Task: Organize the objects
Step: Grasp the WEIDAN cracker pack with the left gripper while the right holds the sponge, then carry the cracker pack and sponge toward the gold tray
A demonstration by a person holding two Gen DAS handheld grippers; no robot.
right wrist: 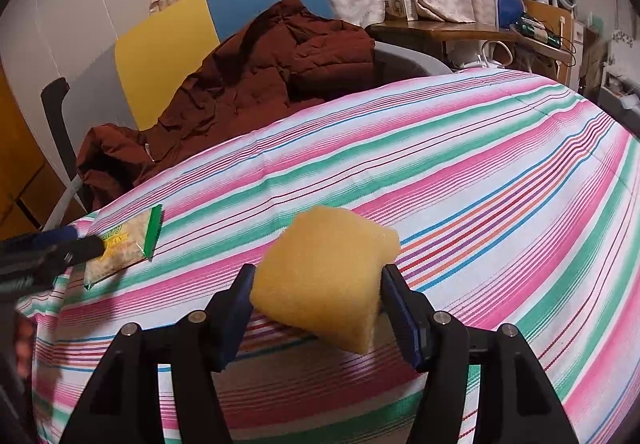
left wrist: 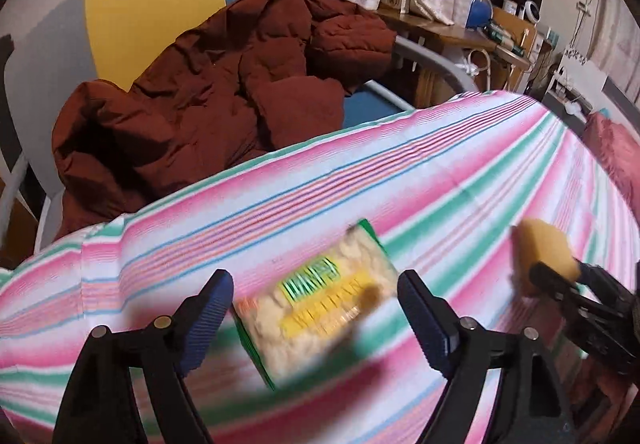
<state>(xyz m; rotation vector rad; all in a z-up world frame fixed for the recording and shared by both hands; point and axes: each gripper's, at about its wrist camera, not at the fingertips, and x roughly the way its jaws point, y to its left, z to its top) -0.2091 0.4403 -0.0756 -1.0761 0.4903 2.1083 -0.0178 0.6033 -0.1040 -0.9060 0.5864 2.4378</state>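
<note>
Left tongs (left wrist: pixel 316 318) wide apart over blurred snack packet (left wrist: pixel 316 304); right tongs (right wrist: pixel 316 318) clamping yellow sponge (right wrist: pixel 324 280).

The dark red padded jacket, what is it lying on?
The dark red padded jacket lies heaped on a yellow and blue chair; most of the seat beneath is covered, so anything under it is hidden.

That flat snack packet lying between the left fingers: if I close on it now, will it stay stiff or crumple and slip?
The snack packet looks like thin, glossy film, so it will probably slide against the pads. It lies flat on the soft striped cloth, so the left gripper, open around it, may catch fabric too. Its lumpy filling suggests it is light and would buckle instead of staying rigid.
</note>
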